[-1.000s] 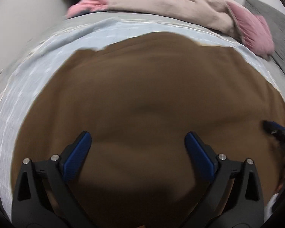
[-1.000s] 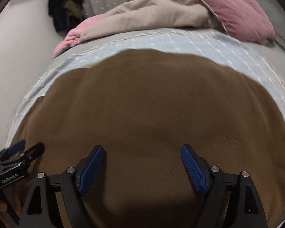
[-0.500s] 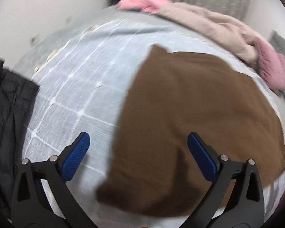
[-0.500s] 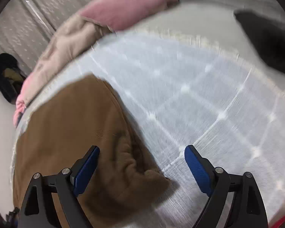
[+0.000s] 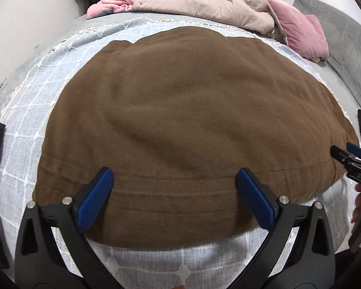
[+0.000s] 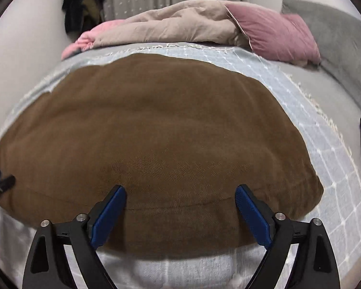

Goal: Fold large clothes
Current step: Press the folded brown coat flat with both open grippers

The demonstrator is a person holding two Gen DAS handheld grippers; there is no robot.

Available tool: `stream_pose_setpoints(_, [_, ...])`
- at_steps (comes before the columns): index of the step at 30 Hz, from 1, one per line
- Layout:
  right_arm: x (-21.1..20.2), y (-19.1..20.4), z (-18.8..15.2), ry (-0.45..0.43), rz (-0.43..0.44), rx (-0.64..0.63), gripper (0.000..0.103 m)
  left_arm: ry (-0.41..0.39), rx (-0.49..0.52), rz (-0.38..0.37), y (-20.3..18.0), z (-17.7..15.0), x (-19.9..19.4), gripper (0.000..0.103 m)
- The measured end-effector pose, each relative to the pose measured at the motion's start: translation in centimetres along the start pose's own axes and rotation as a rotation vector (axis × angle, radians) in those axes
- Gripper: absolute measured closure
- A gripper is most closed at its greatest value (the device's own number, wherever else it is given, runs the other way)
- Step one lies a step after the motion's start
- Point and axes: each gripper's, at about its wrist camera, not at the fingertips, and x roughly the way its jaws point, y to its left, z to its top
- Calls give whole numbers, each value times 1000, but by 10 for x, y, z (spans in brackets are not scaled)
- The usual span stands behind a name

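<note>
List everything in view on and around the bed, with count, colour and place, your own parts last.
brown garment: one, brown, spread flat mid-bed on the throw.
checked throw: one, pale blue with white grid, under the garment.
duvet: one, beige, bunched at the far end.
pink blanket: one, pink, far left beside the duvet.
pillow: one, pink, far right.
grey cushion: one, grey, far right.
dark clothes: one bundle, black, hanging by the curtain.
left gripper: one, black with blue pads, open over the near hem.
right gripper: one, same colours, jaws opening, nothing gripped.

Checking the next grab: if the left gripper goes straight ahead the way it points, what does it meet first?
Most likely the brown garment, near its stitched front hem; the left gripper has nothing between its open fingers, though depth is hard to judge.
</note>
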Motion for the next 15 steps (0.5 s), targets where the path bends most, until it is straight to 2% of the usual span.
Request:
stream_pose_setpoints(4, [7, -9, -1, 7, 1, 10, 0, 1, 25, -23, 1, -6, -5, 0])
stream_pose_setpoints(5, [0, 0, -7, 6, 0, 9, 0, 3, 37, -21, 0, -7, -5, 0])
stream_pose_setpoints(7, [4, -1, -5, 8, -3, 1, 0, 46, 75, -4, -3, -13, -7, 0])
stream_pose_setpoints(9, [2, 7, -11, 14, -17, -20, 0, 73, 87, -18, 1, -15, -9, 0])
stream_pose_setpoints(11, [-6, 20, -22, 20, -33, -46, 0, 87, 94, -46, 3, -21, -15, 0])
stream_pose_setpoints(15, [-18, 25, -28, 42, -30, -32, 0, 104, 33, -164, 20, -33, -26, 0])
